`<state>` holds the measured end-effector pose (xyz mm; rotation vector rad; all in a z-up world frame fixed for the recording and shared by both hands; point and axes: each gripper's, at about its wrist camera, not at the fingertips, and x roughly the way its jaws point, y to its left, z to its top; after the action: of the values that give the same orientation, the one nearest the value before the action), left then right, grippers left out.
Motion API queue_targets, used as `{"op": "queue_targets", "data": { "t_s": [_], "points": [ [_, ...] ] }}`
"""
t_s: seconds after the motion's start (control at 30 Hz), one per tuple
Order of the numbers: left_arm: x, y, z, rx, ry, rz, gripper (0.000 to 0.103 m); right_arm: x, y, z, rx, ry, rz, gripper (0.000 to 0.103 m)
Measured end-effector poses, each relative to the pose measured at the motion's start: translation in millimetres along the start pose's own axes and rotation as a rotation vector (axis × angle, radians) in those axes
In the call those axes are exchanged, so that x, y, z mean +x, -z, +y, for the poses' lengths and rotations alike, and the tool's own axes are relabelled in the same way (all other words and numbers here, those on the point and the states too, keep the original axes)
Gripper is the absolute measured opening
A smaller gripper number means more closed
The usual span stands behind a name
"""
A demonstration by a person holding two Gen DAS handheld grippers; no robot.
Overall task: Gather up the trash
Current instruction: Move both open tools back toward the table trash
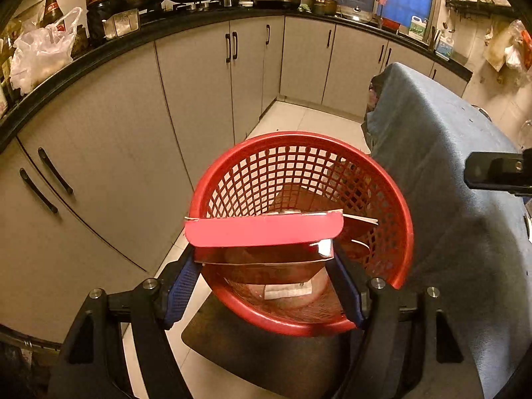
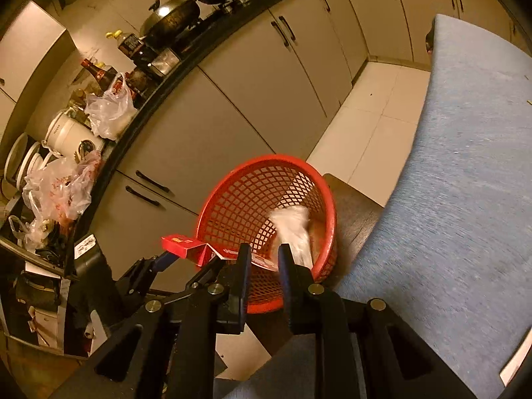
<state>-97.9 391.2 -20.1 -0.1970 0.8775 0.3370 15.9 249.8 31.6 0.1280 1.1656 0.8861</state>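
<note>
A red mesh basket [image 1: 382, 179] stands on a dark stool beside the table; it also shows in the right wrist view [image 2: 232, 199]. My left gripper [image 1: 266, 259] is shut on a flattened red carton [image 1: 262, 231] and holds it over the basket's near rim. The carton [image 2: 181, 244] and the left gripper [image 2: 159, 262] also show in the right wrist view. My right gripper [image 2: 264, 249] is open just above the basket. A blurred white crumpled wrapper [image 2: 294, 229] is in front of its fingers, inside the basket. The right gripper's body [image 1: 498, 169] shows at the right edge of the left wrist view.
A table with a blue cloth [image 1: 449, 153] [image 2: 465, 166] stands right of the basket. Grey cabinets [image 1: 199, 83] run under a black counter [image 1: 149, 35] crowded with pans, bottles and plastic bags [image 2: 109, 109]. Pale floor tiles [image 2: 375, 126] lie beyond the basket.
</note>
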Motion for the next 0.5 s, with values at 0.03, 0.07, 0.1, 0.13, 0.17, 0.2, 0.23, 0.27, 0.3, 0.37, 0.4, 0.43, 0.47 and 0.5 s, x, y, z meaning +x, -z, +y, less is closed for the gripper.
{"op": "queue_targets", "data": {
  "t_s": [0.03,0.07,0.1,0.13,0.17,0.2,0.23,0.27,0.3,0.37,0.4,0.43,0.47,0.5],
  "points": [
    [-1,-1,-1,0.001,-0.001,-0.001,0.073,-4,2,-1,0.002,-0.003,-0.005,0.025],
    [-3,-2,-2,0.001,-0.002,-0.005,0.074,-7,3,-1,0.003,-0.005,-0.008,0.025],
    [-4,-2,-3,0.0,-0.002,-0.009,0.074,-11,5,-1,0.003,-0.007,-0.013,0.026],
    [-6,-3,-5,0.0,-0.001,-0.012,0.074,-14,7,-1,0.005,-0.007,-0.017,0.026],
    [-8,-3,-6,0.0,-0.001,-0.016,0.076,-18,9,-2,0.007,-0.012,-0.022,0.026],
    [-10,-4,-8,0.004,0.0,-0.022,0.078,-22,10,-3,0.007,-0.016,-0.026,0.028],
    [-12,-3,-9,0.006,-0.004,-0.026,0.078,-26,12,-3,0.009,-0.017,-0.033,0.03],
    [-15,-3,-11,0.009,-0.01,-0.032,0.078,-31,14,-5,0.012,-0.018,-0.042,0.03],
    [-17,-3,-12,0.011,-0.008,-0.035,0.078,-36,15,-6,0.012,-0.018,-0.053,0.031],
    [-23,-2,-15,0.008,-0.006,-0.041,0.078,-46,19,-7,0.008,-0.022,-0.069,0.032],
    [-27,-2,-16,0.004,-0.002,-0.048,0.078,-53,22,-8,0.005,-0.026,-0.08,0.034],
    [-32,-1,-17,0.003,0.005,-0.054,0.078,-58,25,-9,0.005,-0.031,-0.09,0.038],
    [-36,-1,-19,0.003,0.009,-0.058,0.078,-65,28,-9,0.007,-0.04,-0.102,0.04],
    [-40,0,-21,0.004,0.013,-0.065,0.078,-71,32,-10,0.006,-0.048,-0.114,0.041]
  ]
}}
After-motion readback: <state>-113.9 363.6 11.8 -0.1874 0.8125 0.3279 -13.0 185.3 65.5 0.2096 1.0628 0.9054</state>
